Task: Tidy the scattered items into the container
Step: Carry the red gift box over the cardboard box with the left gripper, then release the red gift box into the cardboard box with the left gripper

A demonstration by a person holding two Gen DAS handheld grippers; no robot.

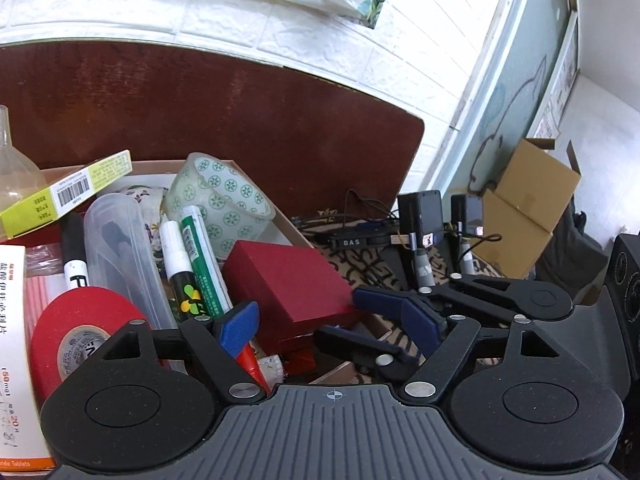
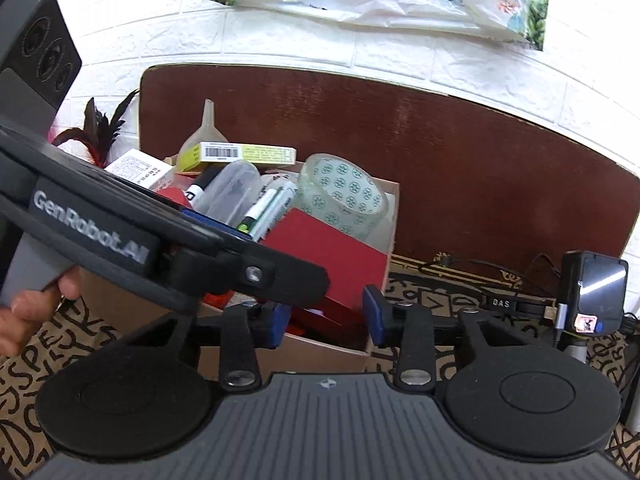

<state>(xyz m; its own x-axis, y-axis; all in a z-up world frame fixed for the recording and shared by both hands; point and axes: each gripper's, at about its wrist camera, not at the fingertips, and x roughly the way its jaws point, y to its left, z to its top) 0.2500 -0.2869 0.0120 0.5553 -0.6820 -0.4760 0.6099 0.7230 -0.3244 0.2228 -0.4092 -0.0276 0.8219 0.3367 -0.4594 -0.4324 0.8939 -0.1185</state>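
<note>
A cardboard container [image 1: 290,226] [image 2: 394,200] is crammed with items: a red box [image 1: 288,284] [image 2: 332,256], a patterned clear tape roll [image 1: 224,196] [image 2: 344,196], a red tape roll [image 1: 80,328], markers [image 1: 200,256], a yellow carton [image 1: 68,192] and a clear case [image 1: 120,248]. My left gripper [image 1: 332,328] stands open over the container's near end, its pads wide apart on either side of the red box. My right gripper [image 2: 326,318] is narrower, at the near right corner. The red box's corner lies between its fingers [image 1: 380,302]; I see no pad pressing on it.
A brown board [image 2: 480,160] leans on the white brick wall behind the container. Small black devices on stands [image 1: 420,216] [image 2: 592,284] and cables sit to the right on a lettered cloth [image 2: 440,288]. A cardboard carton [image 1: 528,208] stands far right. A person's hand [image 2: 24,312] grips the left handle.
</note>
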